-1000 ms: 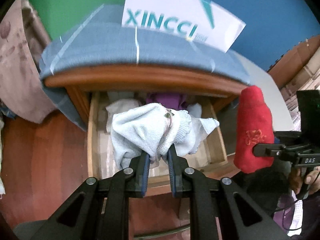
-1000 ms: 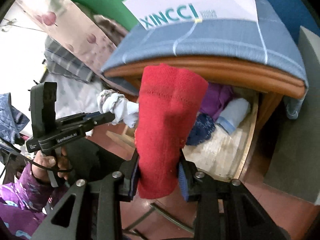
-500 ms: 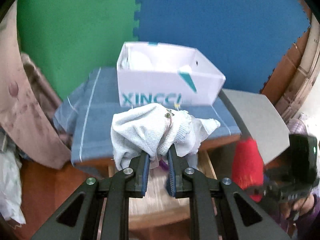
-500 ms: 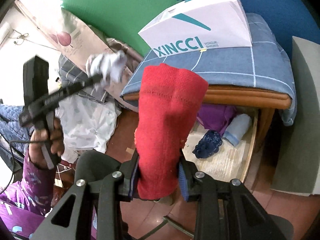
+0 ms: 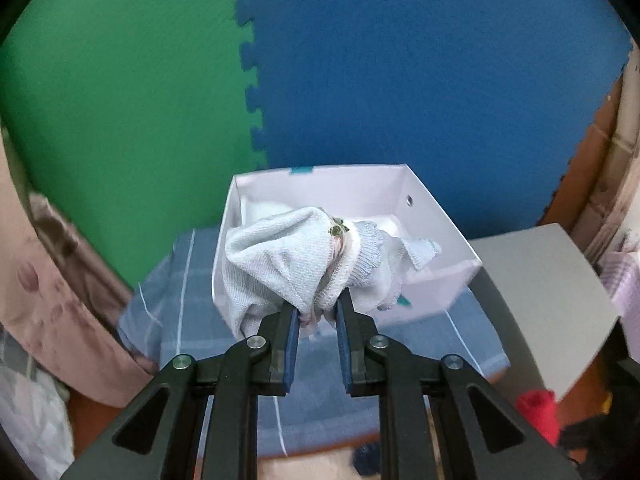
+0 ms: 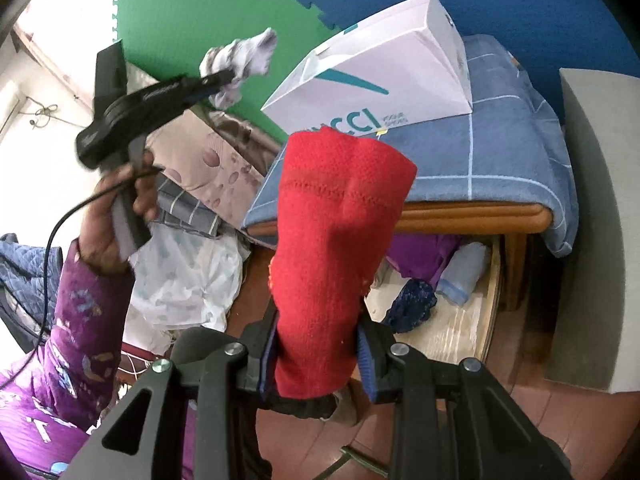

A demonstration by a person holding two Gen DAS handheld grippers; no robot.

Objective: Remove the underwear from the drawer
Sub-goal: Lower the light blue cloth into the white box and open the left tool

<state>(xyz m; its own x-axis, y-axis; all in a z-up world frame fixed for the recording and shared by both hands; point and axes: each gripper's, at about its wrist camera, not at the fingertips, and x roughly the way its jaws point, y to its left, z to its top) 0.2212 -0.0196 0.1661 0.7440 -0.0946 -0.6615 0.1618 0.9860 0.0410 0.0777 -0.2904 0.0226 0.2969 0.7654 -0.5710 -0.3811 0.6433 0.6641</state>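
My left gripper (image 5: pixel 316 312) is shut on pale blue-white knit underwear (image 5: pixel 288 264) and holds it high, over the open white box (image 5: pixel 440 216) on the nightstand. The same gripper and bundle (image 6: pixel 240 62) show at upper left in the right wrist view. My right gripper (image 6: pixel 316 340) is shut on red knit underwear (image 6: pixel 336 232), held up in front of the open wooden drawer (image 6: pixel 490 320). The red piece also shows at the lower right of the left wrist view (image 5: pixel 538 414). Purple (image 6: pixel 420 252), dark blue (image 6: pixel 412 300) and light blue (image 6: pixel 464 276) garments lie in the drawer.
A blue checked cloth (image 6: pixel 508 152) covers the nightstand top under the white box (image 6: pixel 384 76). A grey panel (image 6: pixel 592 240) stands to the right. A floral cloth (image 6: pixel 208 168) and a plastic bag (image 6: pixel 188 280) lie to the left. Green and blue foam mats line the wall.
My left gripper has risen with the pale underwear from the drawer to above the white box. My right gripper has stayed shut on the red underwear and drawn back slightly.
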